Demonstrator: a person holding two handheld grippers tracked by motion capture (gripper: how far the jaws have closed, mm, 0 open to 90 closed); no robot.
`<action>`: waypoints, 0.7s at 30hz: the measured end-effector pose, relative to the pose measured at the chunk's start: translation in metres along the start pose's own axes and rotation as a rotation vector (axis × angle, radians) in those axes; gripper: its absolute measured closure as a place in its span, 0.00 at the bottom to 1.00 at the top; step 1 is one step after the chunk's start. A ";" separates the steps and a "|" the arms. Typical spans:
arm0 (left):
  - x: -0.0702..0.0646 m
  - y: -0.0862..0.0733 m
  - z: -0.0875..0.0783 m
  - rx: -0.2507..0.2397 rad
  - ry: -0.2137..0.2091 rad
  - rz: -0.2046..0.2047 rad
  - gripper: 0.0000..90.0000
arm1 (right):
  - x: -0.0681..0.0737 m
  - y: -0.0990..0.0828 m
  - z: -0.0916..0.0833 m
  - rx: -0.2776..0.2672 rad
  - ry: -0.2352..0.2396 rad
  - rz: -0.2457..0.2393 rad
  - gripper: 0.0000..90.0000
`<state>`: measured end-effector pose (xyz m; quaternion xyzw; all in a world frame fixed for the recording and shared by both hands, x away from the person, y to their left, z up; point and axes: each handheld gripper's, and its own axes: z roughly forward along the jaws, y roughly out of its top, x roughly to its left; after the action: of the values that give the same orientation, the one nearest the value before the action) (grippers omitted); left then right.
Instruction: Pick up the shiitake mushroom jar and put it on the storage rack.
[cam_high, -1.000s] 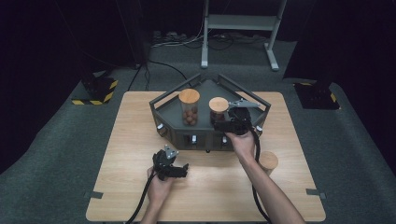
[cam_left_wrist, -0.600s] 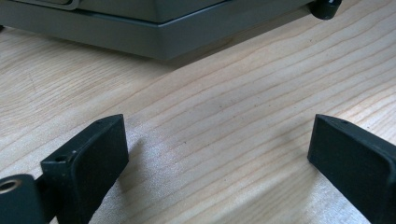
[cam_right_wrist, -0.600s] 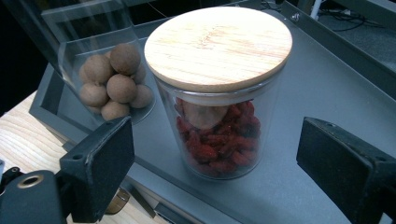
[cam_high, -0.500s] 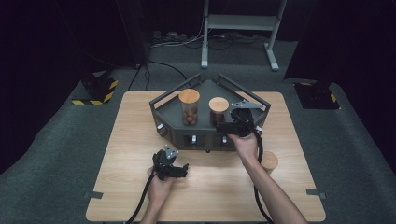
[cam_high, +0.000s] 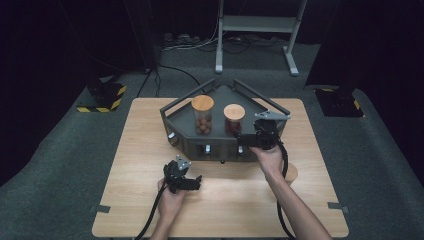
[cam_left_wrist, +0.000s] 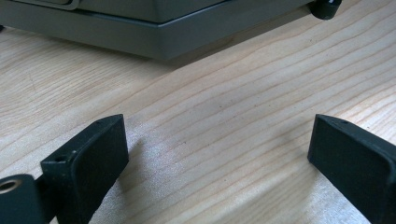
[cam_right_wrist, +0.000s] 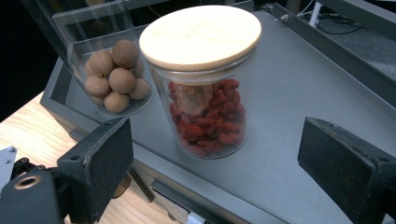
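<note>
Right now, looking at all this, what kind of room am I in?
Probably a lab or recording studio, not a kitchen: dark curtained surroundings, one lit wooden table, cables on grey carpet, and a person working cabled handheld grippers near two food jars on a grey tray.

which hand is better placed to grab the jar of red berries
Right. The right tongs are open at the tray's edge, facing the red-berry jar. The left tongs sit open on the bare table in front of the tray.
</note>
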<state>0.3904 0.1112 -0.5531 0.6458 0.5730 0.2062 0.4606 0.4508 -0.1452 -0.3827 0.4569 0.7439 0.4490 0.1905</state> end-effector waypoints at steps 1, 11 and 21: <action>0.000 0.000 0.000 0.000 0.000 0.000 0.05 | -0.001 0.000 -0.001 -0.001 0.001 0.003 0.11; 0.000 0.000 0.000 0.000 0.000 0.000 0.05 | -0.002 -0.002 -0.010 -0.014 0.008 -0.013 0.11; 0.000 0.000 0.000 0.000 0.000 0.000 0.05 | -0.005 -0.008 -0.018 -0.018 0.033 -0.022 0.11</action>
<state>0.3903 0.1112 -0.5530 0.6459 0.5730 0.2062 0.4605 0.4370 -0.1602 -0.3802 0.4395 0.7480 0.4607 0.1874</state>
